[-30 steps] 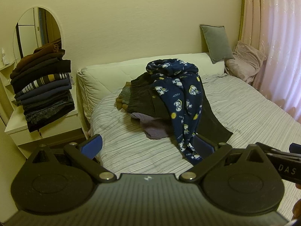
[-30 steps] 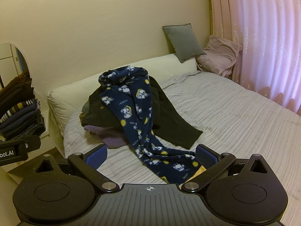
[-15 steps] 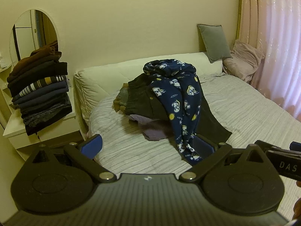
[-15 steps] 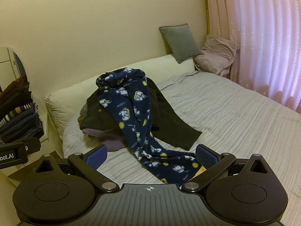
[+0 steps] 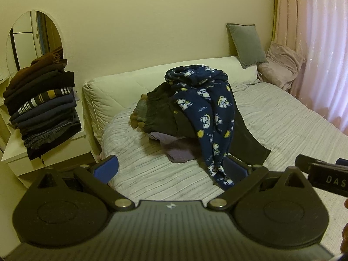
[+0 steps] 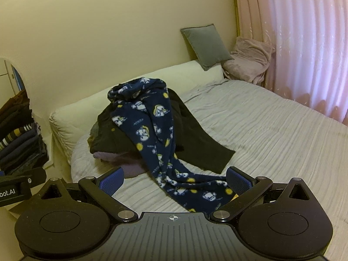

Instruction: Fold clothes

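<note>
A heap of unfolded clothes lies on the bed (image 5: 152,174). On top is a navy fleece garment with a cartoon print (image 5: 208,113); one leg trails toward me (image 6: 174,174). Under it are a dark olive garment (image 5: 165,117) and a lilac one (image 5: 180,150). My left gripper (image 5: 170,168) is open and empty, short of the heap. My right gripper (image 6: 175,179) is open and empty, with the trailing navy leg between its blue pads. The right gripper's body shows at the left wrist view's right edge (image 5: 326,178).
A tall stack of folded dark clothes (image 5: 41,111) stands on a white bedside unit (image 5: 13,154) at the left, under an oval mirror (image 5: 34,41). A grey cushion (image 5: 245,43) and a pink blanket (image 5: 280,67) sit at the headboard. Pink curtains (image 6: 304,43) hang at right.
Both views have shifted a little: the heap sits slightly lower-left in each frame. Both grippers stay open; the clothes have not moved.
</note>
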